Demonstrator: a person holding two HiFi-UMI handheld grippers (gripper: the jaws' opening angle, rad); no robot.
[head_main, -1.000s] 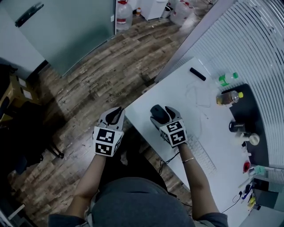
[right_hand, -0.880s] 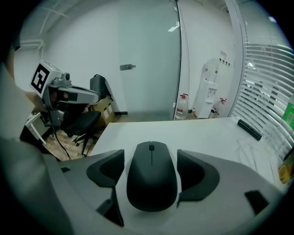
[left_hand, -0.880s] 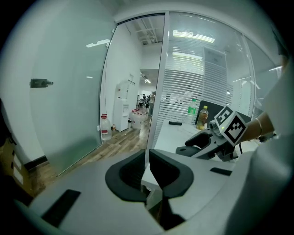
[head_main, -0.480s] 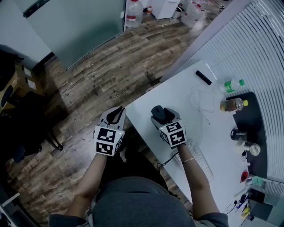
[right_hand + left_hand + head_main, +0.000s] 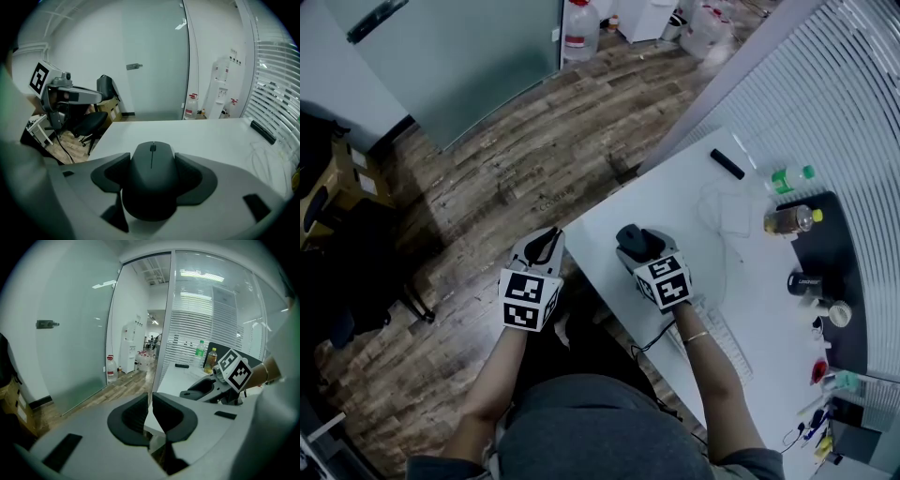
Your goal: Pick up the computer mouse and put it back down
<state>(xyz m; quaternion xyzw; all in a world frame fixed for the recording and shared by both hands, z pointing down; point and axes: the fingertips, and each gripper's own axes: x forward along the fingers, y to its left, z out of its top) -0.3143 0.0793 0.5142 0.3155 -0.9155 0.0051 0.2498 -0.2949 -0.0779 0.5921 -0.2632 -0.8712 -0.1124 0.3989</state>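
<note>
The dark computer mouse (image 5: 629,238) (image 5: 151,173) lies near the left end of the white table (image 5: 675,211). My right gripper (image 5: 634,247) (image 5: 152,169) reaches over it from behind. Its jaws have just been closing, with the mouse between them, and both pads now lie against the mouse's sides. Whether the mouse is off the table I cannot tell. My left gripper (image 5: 543,246) (image 5: 151,409) hangs over the wooden floor to the left of the table, shut, with nothing between its pads.
On the table behind the mouse are a thin looped cable (image 5: 722,208), a black bar-shaped thing (image 5: 727,164) and two bottles (image 5: 787,216). A keyboard (image 5: 724,330) lies by my right forearm. A dark mat (image 5: 827,246) holds small items. An office chair (image 5: 91,123) stands left of the table.
Both grippers stay about where they were. The head view has shifted slightly, and the right gripper still straddles the mouse.
</note>
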